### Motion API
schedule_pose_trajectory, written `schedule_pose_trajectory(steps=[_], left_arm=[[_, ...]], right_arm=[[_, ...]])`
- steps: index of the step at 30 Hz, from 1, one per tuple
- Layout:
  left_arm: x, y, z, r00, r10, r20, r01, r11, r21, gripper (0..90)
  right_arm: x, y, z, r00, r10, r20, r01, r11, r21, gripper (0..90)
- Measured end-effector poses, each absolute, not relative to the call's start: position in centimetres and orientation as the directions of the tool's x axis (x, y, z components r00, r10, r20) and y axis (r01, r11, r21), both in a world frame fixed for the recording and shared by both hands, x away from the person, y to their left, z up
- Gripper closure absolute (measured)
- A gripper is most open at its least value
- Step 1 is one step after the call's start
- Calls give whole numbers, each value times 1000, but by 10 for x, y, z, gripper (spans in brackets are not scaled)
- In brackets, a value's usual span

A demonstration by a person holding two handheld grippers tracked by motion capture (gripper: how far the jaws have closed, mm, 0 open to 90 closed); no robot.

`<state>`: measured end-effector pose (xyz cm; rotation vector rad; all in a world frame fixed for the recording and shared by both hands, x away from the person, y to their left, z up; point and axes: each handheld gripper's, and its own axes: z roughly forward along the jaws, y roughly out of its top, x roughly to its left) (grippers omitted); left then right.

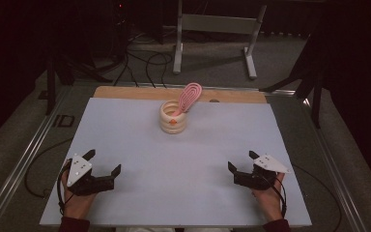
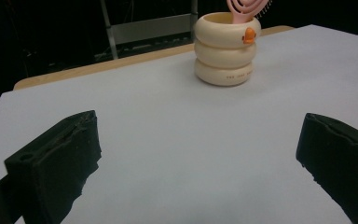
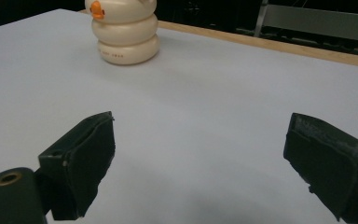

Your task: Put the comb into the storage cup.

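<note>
Grippers number two: your left gripper (image 1: pixel 104 162) and right gripper (image 1: pixel 241 161) rest near, jaws spread apart, empty. One cream cup (image 1: pixel 173 116) stands far centre on the table (image 1: pixel 125 140), holding one pink hairbrush (image 1: pixel 189 96)

Black two-jaw grippers (image 1: pixel 103 163) (image 1: pixel 241 161) (grey triangular top plates, trailing black cables), dark red sleeves.

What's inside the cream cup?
A pink brush stands in the cup, its head leaning out over the rim. Its handle end and the cup's bottom are hidden by the wall.
</note>
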<state>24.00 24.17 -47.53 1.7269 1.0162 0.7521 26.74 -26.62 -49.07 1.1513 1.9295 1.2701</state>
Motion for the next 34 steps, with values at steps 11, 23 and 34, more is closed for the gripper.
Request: schedule_pose_trajectory(steps=[11,23,34], left_arm=[[240,244,-476,464,885,37,288,-190,939,3],[238,249,-476,466,885,15,272,-159,949,3],[240,247,-482,464,886,18,291,-171,941,2]], right_arm=[[257,-274,-493,-477,879,4,353,187,917,90],[246,-286,-491,-463,886,-6,322,175,930,91],[246,-285,-493,-462,886,-40,312,204,928,91]])
